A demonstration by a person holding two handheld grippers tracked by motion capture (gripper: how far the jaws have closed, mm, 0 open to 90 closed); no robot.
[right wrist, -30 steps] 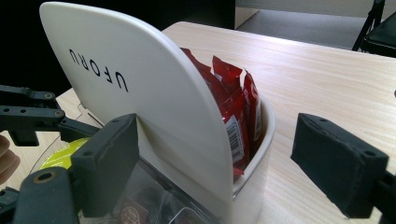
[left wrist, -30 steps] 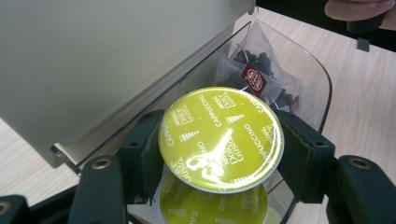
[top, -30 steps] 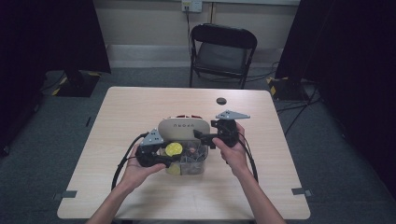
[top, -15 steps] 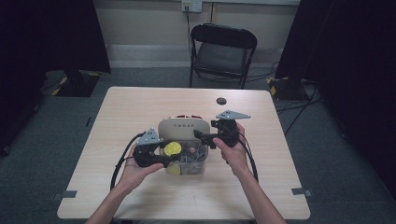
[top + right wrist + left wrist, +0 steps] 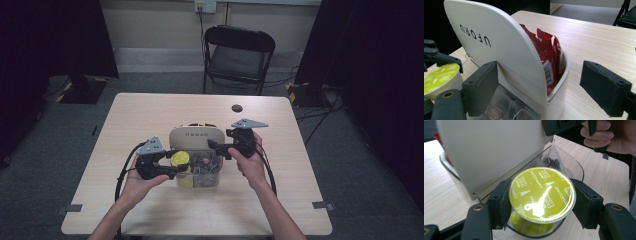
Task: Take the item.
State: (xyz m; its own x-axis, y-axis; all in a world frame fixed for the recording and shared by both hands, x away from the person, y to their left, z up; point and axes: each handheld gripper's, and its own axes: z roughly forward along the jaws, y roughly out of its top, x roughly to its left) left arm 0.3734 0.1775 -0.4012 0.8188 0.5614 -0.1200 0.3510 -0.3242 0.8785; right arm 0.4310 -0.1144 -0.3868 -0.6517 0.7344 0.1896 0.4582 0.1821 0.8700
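pod: yellow pod [image 5: 542,194] clamped by its rim in the left gripper [image 5: 541,202], right over the clear bin [image 5: 571,167]
risk: thin rim grip, could tip out sideways
right gripper: [image 5: 540,87] jaws apart, straddling the lid [image 5: 499,47]; could knock it shut
counter: [image 5: 150,115] underneath, pod would roll there

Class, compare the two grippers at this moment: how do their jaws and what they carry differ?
The left gripper is shut on a yellow-green cappuccino capsule; the right gripper stands open and holds nothing. The left gripper hangs over the organiser's clear compartment; the right gripper's jaws straddle the white lid, without pressing it. Both are black, two-jawed and hand-held.
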